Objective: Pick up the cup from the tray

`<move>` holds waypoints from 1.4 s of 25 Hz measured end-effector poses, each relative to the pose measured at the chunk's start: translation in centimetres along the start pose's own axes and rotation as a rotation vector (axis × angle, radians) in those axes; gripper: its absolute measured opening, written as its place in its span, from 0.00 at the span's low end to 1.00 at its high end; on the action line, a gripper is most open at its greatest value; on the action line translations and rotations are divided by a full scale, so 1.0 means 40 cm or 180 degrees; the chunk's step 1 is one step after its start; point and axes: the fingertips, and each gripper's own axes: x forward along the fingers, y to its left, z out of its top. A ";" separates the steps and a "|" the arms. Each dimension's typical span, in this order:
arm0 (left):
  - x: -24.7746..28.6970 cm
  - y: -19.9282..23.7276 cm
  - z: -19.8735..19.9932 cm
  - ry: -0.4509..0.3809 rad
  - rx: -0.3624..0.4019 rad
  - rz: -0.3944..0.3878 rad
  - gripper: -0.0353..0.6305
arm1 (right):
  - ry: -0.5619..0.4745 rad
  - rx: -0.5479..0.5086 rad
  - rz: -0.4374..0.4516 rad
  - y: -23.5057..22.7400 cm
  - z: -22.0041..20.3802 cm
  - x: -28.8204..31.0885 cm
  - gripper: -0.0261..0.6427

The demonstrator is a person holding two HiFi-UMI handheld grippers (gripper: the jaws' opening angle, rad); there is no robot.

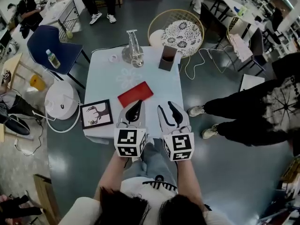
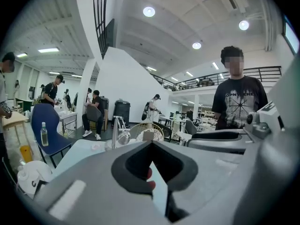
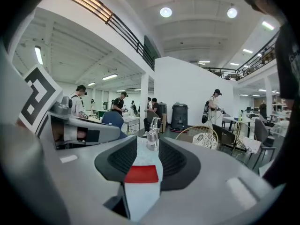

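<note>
A dark brown cup-like container [image 1: 167,57] stands at the table's far right side, with no tray visible under it. A flat red tray-like piece [image 1: 135,93] lies mid-table with nothing on it, and it also shows between the right jaws as a red piece [image 3: 141,174]. Both grippers hover at the table's near edge, well short of the brown container. My left gripper [image 1: 138,103] has its jaws together and holds nothing. My right gripper [image 1: 164,106] is open and empty, just right of the red piece.
A silver metal stand [image 1: 132,50] and a small clear item [image 1: 113,58] are at the far end of the white table [image 1: 105,78]. A framed deer picture [image 1: 96,114] lies at the near left corner. A wicker chair [image 1: 176,29], a blue chair [image 1: 51,46] and a bystander's legs [image 1: 229,111] surround the table.
</note>
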 end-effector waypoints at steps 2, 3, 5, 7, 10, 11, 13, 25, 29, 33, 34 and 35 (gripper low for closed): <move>-0.023 -0.007 0.007 -0.0037 0.0002 0.0006 0.05 | -0.0060 -0.0022 -0.0017 0.013 0.017 -0.016 0.24; -0.034 -0.011 0.009 -0.0051 0.0001 0.0008 0.05 | -0.0083 -0.0028 -0.0032 0.018 0.024 -0.024 0.21; -0.055 -0.019 0.013 -0.0086 0.0020 0.0011 0.05 | -0.0108 -0.0037 -0.0108 0.025 0.034 -0.037 0.15; -0.072 -0.023 0.016 -0.0117 0.0062 0.0033 0.05 | -0.0088 -0.0061 -0.0221 0.027 0.034 -0.047 0.10; -0.095 -0.030 0.013 -0.0140 0.0055 0.0037 0.05 | -0.0059 -0.0028 -0.0205 0.047 0.024 -0.061 0.07; -0.102 -0.032 0.012 -0.0150 0.0044 0.0028 0.05 | -0.0064 -0.0004 -0.0187 0.055 0.022 -0.067 0.07; -0.115 -0.040 0.014 -0.0174 0.0040 0.0011 0.05 | -0.0083 0.0040 -0.0186 0.064 0.023 -0.078 0.07; -0.166 -0.062 0.016 -0.0198 0.0097 -0.0045 0.05 | -0.0069 -0.0084 -0.0198 0.109 0.037 -0.107 0.07; -0.168 -0.045 0.016 -0.0212 0.0113 -0.0002 0.05 | -0.0103 -0.0083 -0.0212 0.110 0.044 -0.104 0.07; -0.169 -0.030 0.023 -0.0250 0.0079 0.0058 0.05 | -0.0057 -0.0119 -0.0261 0.102 0.036 -0.100 0.07; -0.170 -0.029 0.023 -0.0251 0.0063 0.0061 0.05 | -0.0047 -0.0108 -0.0264 0.102 0.033 -0.101 0.07; -0.171 -0.028 0.023 -0.0251 0.0056 0.0058 0.05 | -0.0041 -0.0097 -0.0264 0.102 0.031 -0.102 0.07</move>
